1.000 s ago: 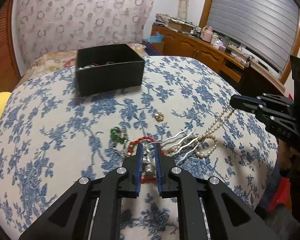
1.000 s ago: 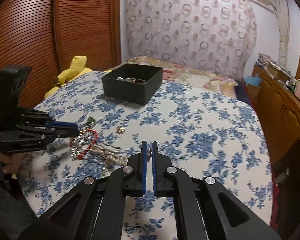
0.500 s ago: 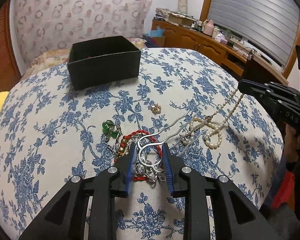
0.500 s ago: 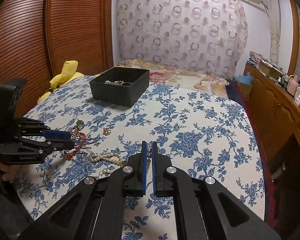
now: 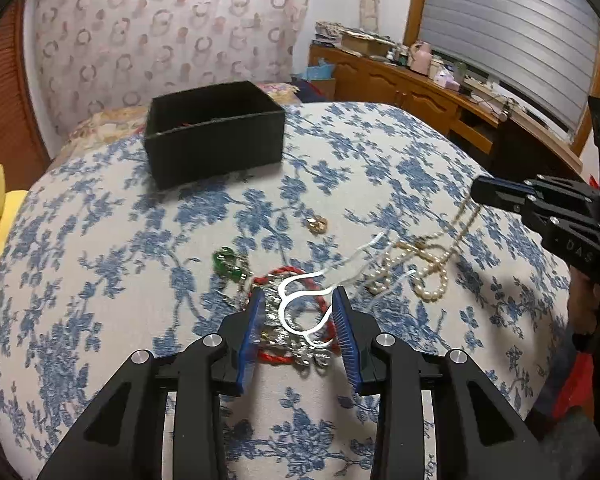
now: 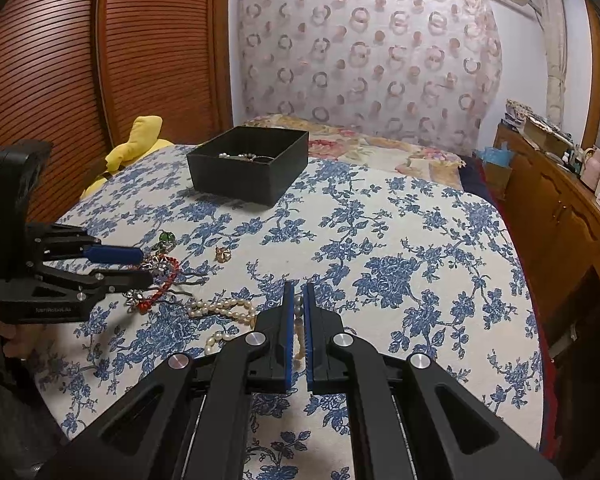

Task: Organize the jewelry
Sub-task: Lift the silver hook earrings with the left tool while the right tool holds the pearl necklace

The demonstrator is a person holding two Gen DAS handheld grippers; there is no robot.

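Observation:
My left gripper (image 5: 298, 300) hovers low over a tangled pile: a red cord bracelet (image 5: 295, 272), a silver wavy hairpin (image 5: 300, 292) and silver charms. Its jaws are opening; the pile lies between the pads, which do not press on it. My right gripper (image 6: 298, 292) is shut on a pearl necklace (image 6: 219, 308), one pearl showing between its pads. In the left wrist view the pearl necklace (image 5: 432, 276) hangs from the right gripper (image 5: 480, 194) down to the cloth. A green pendant (image 5: 227, 262) and a small gold piece (image 5: 317, 224) lie loose. The black box (image 5: 215, 136) stands farther back.
The blue-flowered cloth (image 6: 400, 240) covers a bed that drops off at the near and right edges. A yellow cushion (image 6: 139, 140) lies at the left, by slatted wooden doors. A wooden cabinet (image 6: 560, 208) runs along the right. The black box (image 6: 251, 168) holds several jewelry pieces.
The left jaws have spread apart from nearly closed, letting go of the silver pieces, and the hairpin now lies between them. The right gripper stays shut on the pearls.

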